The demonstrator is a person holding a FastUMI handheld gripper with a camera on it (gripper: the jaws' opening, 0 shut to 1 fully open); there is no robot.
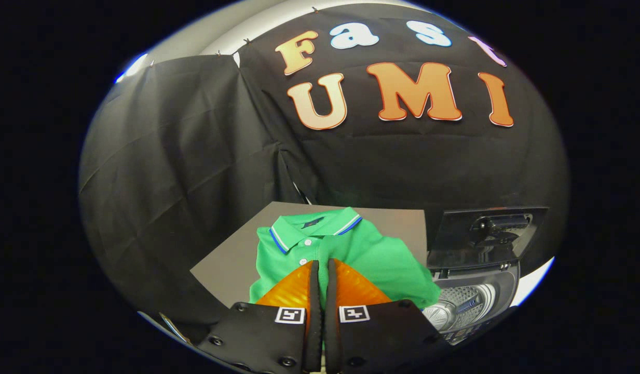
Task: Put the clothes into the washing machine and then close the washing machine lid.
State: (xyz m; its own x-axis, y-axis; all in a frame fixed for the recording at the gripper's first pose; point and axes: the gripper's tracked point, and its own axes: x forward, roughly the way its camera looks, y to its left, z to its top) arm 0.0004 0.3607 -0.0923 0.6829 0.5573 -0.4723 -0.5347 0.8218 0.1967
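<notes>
1 garment on show, and it's a green polo shirt (382, 259), folded and lying flat on the grey worktop (226, 265), just ahead of and partly under the gripper (321, 270). The fingers are pressed nearly together, only a thin slit between them, and nothing is caught in there; they hover over the shirt's lower half, and whether they touch the cloth I cannot tell.

So we're at the very first step, the pickup. No clothes in the drum as far as can be seen from here. Off to the right of the shirt sits the washing machine (470, 306), its dark lid (486, 236) standing up and open, the ribbed metal drum (454, 309) showing below it. That's good news: the way in is clear.

What does the next move call for? By my reading, the fingers must spread first, then drop onto the fabric and pinch a fold thick enough to lift the whole shirt, before swinging right.

Orientation now: the collar (315, 228) points away from the fingers toward the booth's back wall, the hem lies near them. The shirt's long axis runs collar to hem, roughly in line with the fingers, button placket (304, 251) angled slightly left.
</notes>
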